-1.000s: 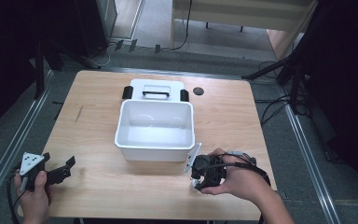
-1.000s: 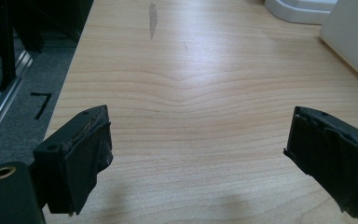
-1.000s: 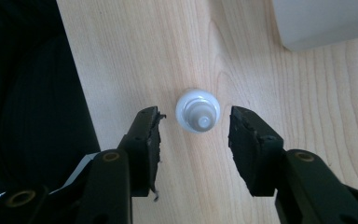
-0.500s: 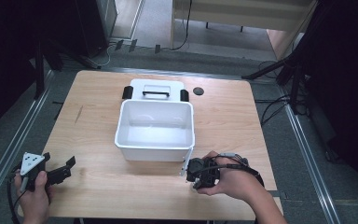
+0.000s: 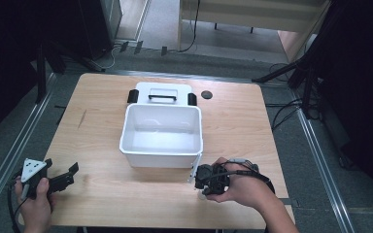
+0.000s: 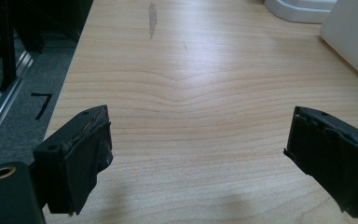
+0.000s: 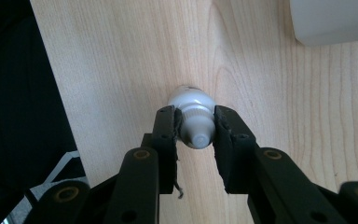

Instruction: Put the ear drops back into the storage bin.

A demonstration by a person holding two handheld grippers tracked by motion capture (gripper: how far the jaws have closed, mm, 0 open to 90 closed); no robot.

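At the near edge of a pale wooden table (image 5: 233, 121), toward its near right corner, a person's right hand (image 5: 240, 187) is pointing the right gripper (image 5: 205, 183) down at a small white bottle (image 7: 193, 119). In the right gripper view the two black jaws are pressing on either side of the bottle's ribbed cap and nozzle, having just been closing in on it, so the bottle is being grasped at its top end. The bottle's rounded body is standing on the bare wood beneath the jaws, and in the high view it is showing as a small white shape (image 5: 201, 196) just below the gripper.

A white rectangular bin (image 5: 162, 131) is sitting open in the middle of the table, its near right corner just beside the right gripper. A corner of the bin (image 7: 335, 21) is also showing at the top right of the right gripper view. Behind the bin, toward the far edge, a white lid (image 5: 160, 94) with a black handle and black side clips is lying flat. A small dark round disc (image 5: 206, 94) is lying just to the right of the lid.

At the near left corner, the left hand (image 5: 31, 204) is holding the left gripper (image 5: 65, 175) low over the table, well apart from the bin. Its jaws are standing wide apart with only bare wood between them, released and grasping nothing.
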